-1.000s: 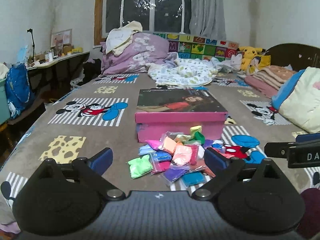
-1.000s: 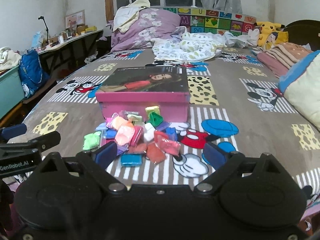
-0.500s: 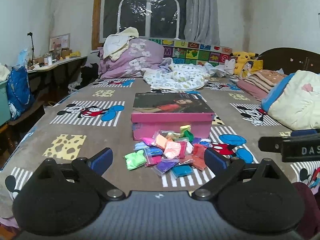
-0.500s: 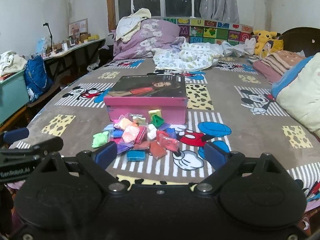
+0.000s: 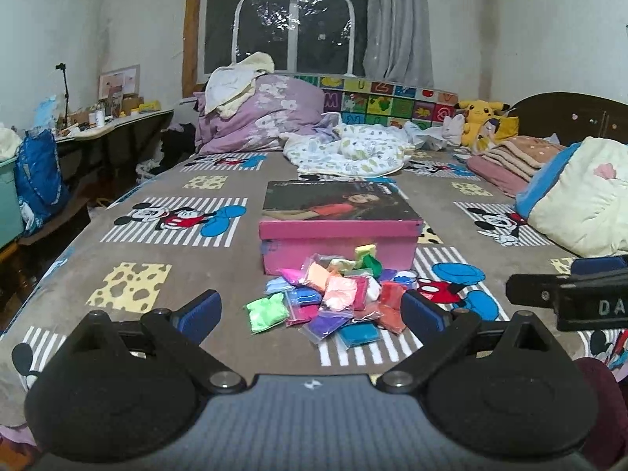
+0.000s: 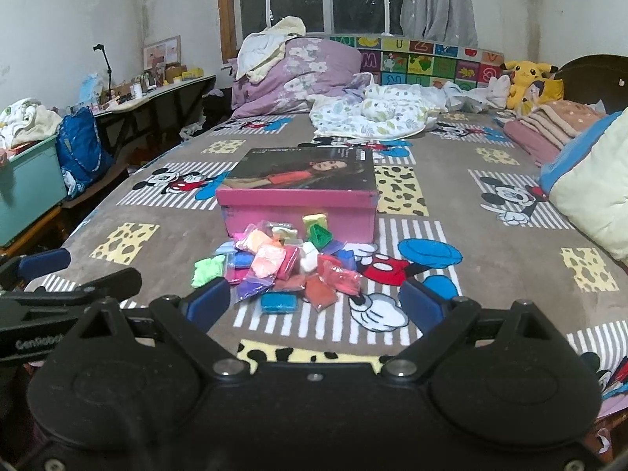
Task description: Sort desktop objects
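Observation:
A pile of small coloured clay packets lies on the Mickey Mouse bedspread, in front of a closed pink box with a dark picture lid. The pile and the box also show in the right wrist view. My left gripper is open and empty, held back from the pile near the bed's front edge. My right gripper is open and empty, also short of the pile. The right gripper shows at the right edge of the left wrist view.
Pillows and a crumpled blanket lie at the far end of the bed. A cream and blue quilt and folded blankets sit at the right. A desk, a blue bag and a teal bin stand left of the bed.
Both grippers have pulled back and up from the pile, so the box and packets look smaller and more of the room shows. Nothing was picked up.

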The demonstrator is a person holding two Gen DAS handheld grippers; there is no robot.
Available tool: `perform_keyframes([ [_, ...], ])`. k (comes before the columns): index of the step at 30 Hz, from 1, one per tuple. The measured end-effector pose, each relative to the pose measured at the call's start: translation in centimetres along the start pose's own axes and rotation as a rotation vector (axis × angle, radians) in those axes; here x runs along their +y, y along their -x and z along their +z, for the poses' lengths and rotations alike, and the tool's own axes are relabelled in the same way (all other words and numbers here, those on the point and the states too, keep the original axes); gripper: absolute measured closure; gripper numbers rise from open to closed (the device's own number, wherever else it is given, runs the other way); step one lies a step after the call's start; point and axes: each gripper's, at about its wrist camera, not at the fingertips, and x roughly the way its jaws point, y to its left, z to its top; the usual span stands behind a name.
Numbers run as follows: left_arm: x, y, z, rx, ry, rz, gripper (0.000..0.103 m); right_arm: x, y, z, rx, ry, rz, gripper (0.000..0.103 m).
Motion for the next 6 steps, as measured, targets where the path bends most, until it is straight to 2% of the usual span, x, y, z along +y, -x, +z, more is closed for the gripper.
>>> perform_keyframes([
  [6, 0.03, -0.22, -0.3, 0.0, -0.004, -0.026, 0.005, -0.04, -0.29, -0.28, 0.011, -0.007, 0.004, 0.009],
])
